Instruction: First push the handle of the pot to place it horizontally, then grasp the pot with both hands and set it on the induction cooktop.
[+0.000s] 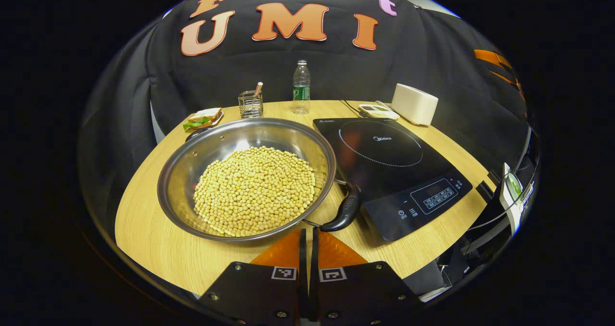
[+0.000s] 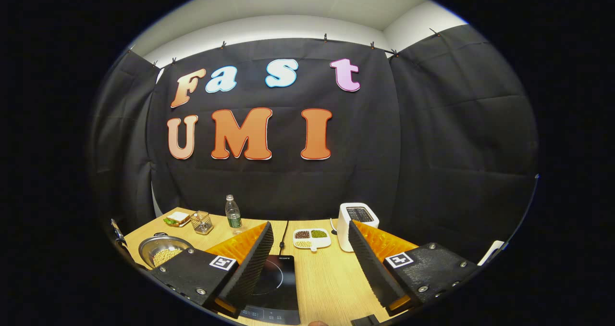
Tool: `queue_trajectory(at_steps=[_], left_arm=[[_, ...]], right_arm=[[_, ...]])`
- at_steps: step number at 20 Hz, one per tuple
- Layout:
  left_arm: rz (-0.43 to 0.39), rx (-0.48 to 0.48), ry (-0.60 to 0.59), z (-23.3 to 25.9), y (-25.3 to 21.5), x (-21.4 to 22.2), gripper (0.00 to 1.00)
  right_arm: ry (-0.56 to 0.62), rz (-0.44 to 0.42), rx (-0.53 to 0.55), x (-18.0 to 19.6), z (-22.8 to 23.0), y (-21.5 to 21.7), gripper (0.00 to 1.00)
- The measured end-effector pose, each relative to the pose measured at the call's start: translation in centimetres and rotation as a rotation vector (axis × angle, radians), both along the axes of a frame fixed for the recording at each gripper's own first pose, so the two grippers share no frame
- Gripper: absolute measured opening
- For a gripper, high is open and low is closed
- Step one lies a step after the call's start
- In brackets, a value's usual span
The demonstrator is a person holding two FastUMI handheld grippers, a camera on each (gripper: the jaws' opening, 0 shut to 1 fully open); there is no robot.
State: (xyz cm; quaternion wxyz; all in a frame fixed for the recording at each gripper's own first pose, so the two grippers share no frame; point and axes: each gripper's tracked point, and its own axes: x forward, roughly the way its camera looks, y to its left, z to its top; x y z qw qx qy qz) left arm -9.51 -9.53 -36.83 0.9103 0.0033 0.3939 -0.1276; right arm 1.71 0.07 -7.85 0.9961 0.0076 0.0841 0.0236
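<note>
Steel pot of beans sits just left of the induction cooktop, its handle angled. The empty, closed left gripper poises to push it; the right gripper gapes wide, empty.

Back of table — sandwich plate, wire holder, water bottle, toaster, divided bean dish.
</note>
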Motion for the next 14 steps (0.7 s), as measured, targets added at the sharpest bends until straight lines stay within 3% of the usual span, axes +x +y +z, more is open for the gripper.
queue_trajectory(at_steps=[14], left_arm=[[0.021,-0.074,0.009,-0.3,-4.0,4.3,0.02]], right_arm=[[0.000,-0.030,-0.007,0.7,-0.7,-2.0,0.97]])
